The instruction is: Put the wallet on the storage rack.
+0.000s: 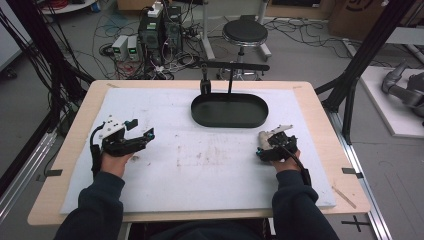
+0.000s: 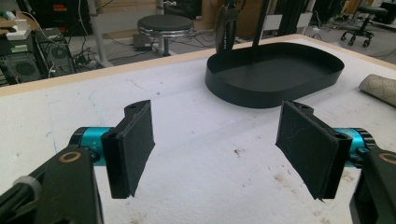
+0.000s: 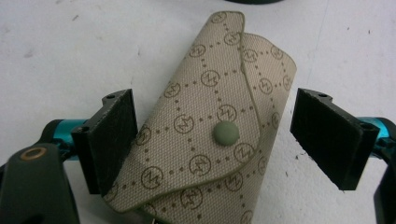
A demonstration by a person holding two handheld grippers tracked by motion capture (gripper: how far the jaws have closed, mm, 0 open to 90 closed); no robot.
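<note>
Now we are straddling the beige pouch (image 3: 205,135) with the right gripper (image 1: 274,143), jaws wide, right pad clear of it; it lies at five o'clock of the black tray (image 1: 229,110). Left gripper (image 2: 219,154) is hovering open, empty. Next, probably: closing squarely across the pouch.

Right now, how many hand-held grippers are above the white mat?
2. The left hand-held gripper is over the mat's left side, jaws open on nothing. The right hand-held gripper is over the right side, jaws open around a beige patterned case. None seems hidden.

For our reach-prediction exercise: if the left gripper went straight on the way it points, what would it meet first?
Probably the black oval metal tray; the left gripper has bare white mat before it, though depth is unclear.
</note>
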